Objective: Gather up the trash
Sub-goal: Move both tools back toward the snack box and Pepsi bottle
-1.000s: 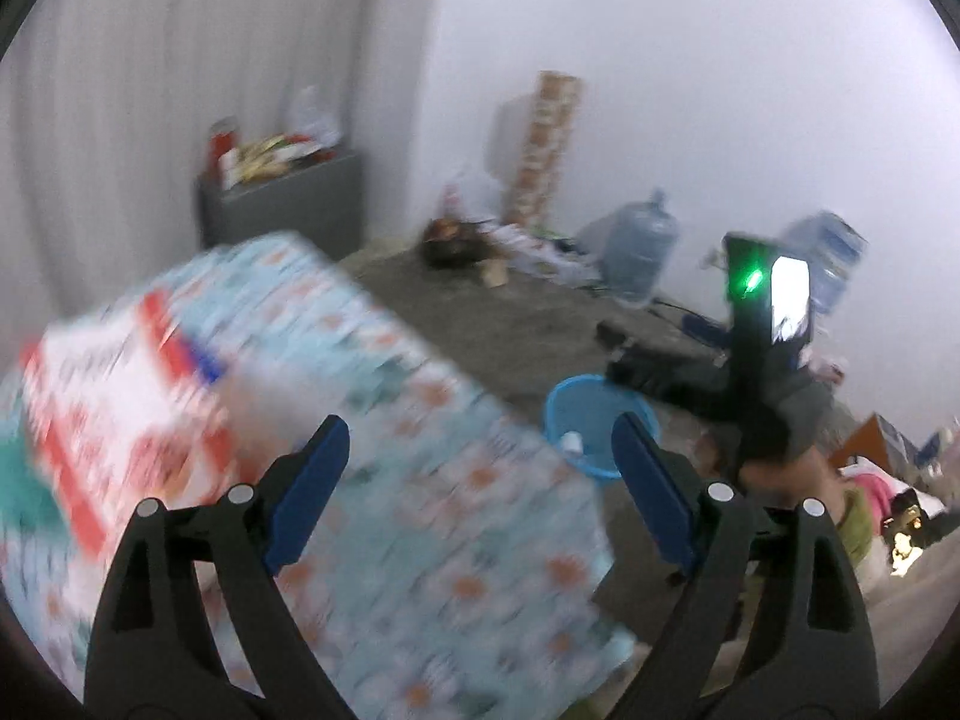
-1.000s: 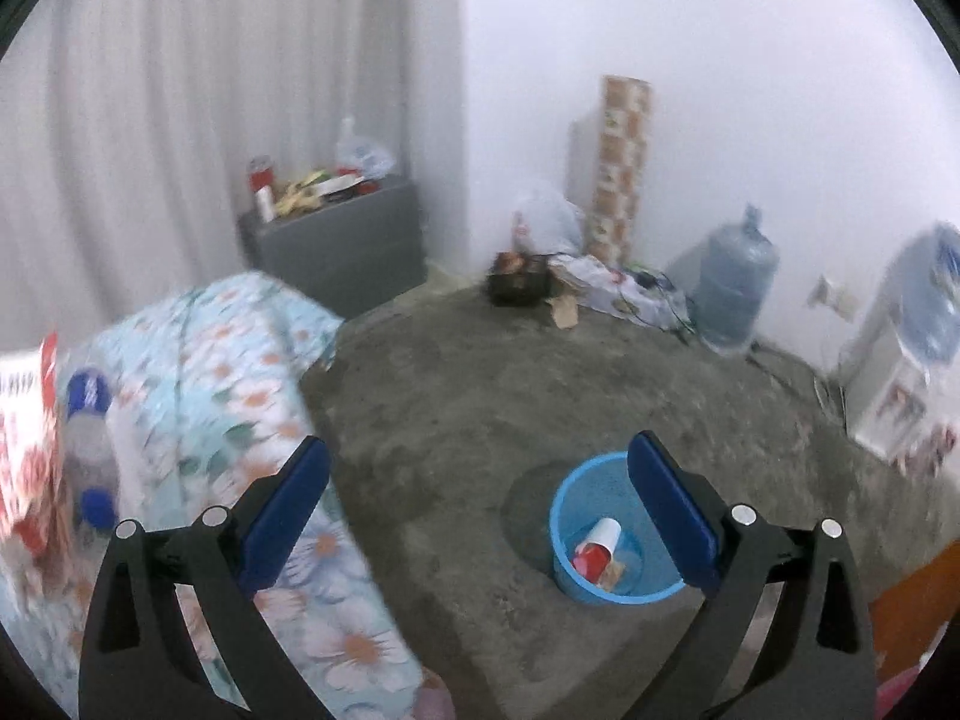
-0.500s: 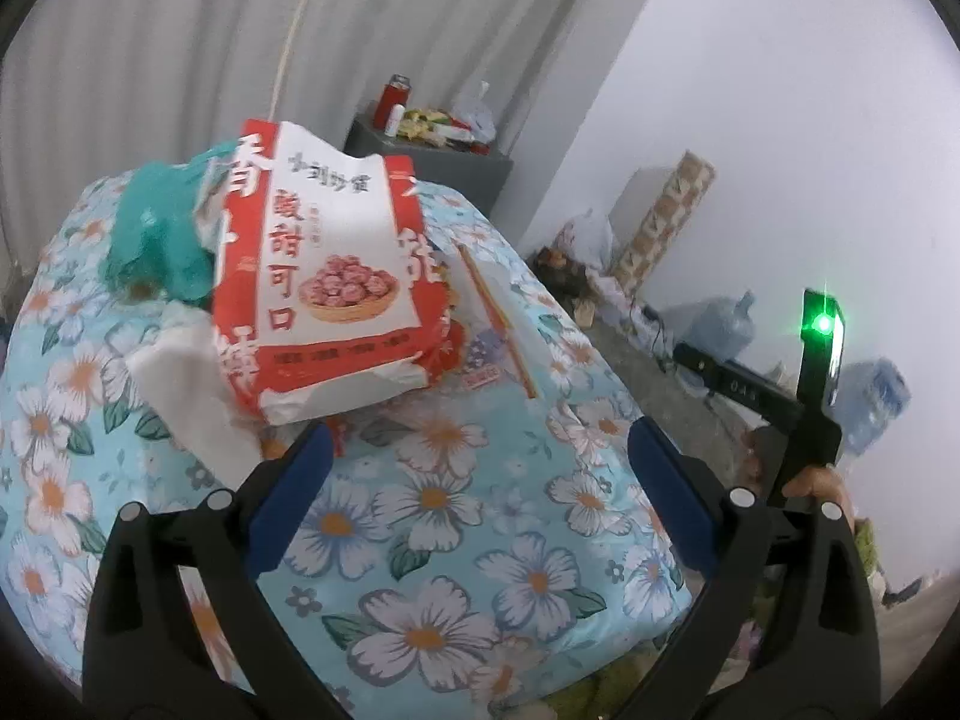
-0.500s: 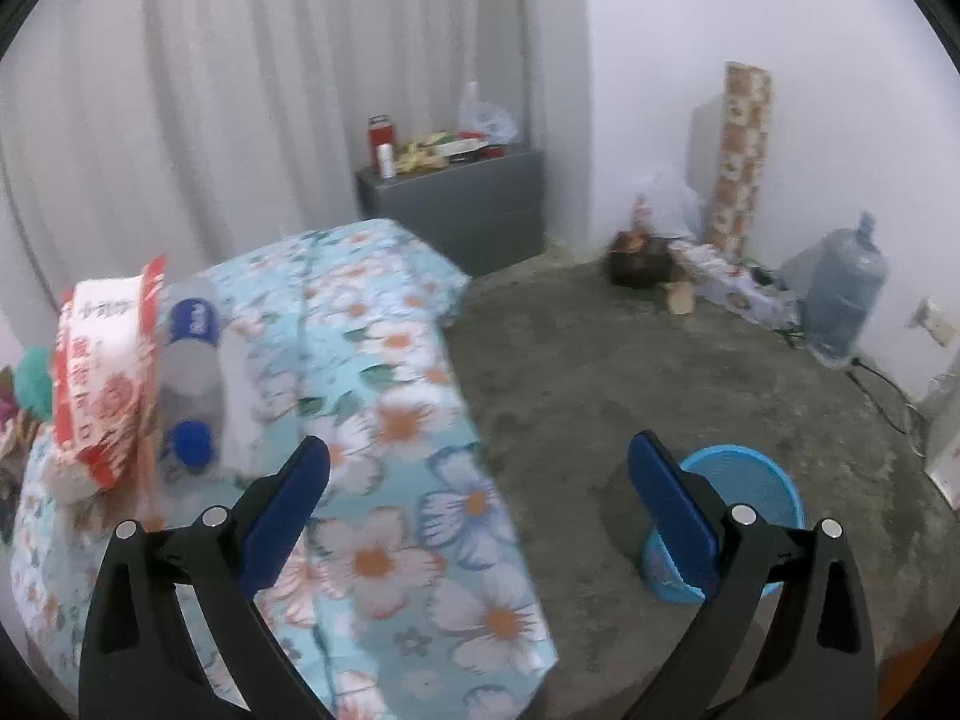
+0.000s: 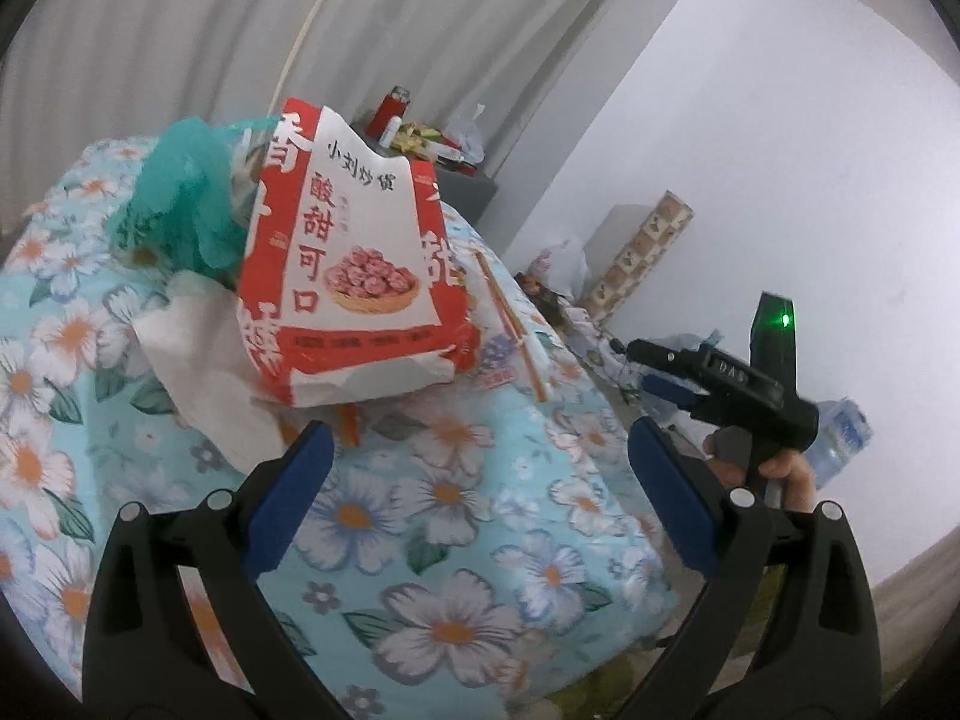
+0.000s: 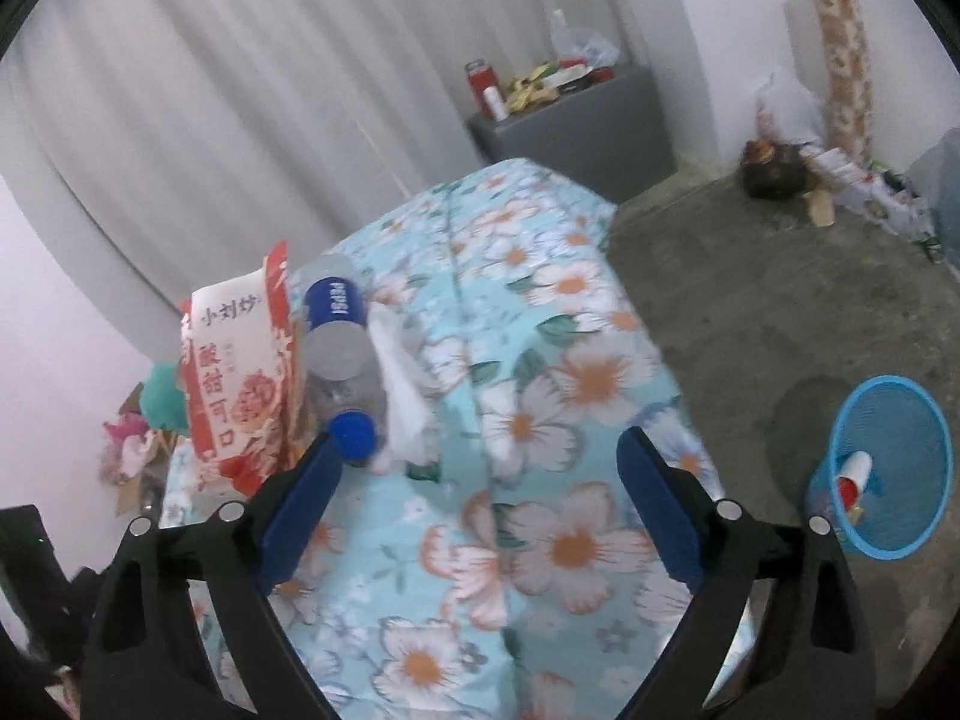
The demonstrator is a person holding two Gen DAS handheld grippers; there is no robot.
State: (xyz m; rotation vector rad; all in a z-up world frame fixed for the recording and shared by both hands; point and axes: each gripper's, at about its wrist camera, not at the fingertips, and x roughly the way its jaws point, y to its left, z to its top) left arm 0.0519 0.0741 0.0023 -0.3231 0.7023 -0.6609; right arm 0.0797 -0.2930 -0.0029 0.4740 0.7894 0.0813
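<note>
A red-and-white snack bag lies on the flower-print tablecloth, with a teal plastic bag behind it, a crumpled white tissue to its left and chopsticks to its right. My left gripper hangs open just short of the bag, holding nothing. In the right wrist view a clear plastic bottle with a blue cap lies beside the snack bag and a tissue. My right gripper stands above the cloth, its jaws closing slightly with nothing between them.
A blue mesh basket with a red-and-white cup inside stands on the concrete floor right of the table. A grey cabinet with clutter on top stands by the curtain. Bags and a tall patterned roll line the far wall.
Both views swung from the floor and basket toward the table. The left gripper came close to the snack bag and rolled. The right gripper tipped downward, and the basket slid to its right edge.
</note>
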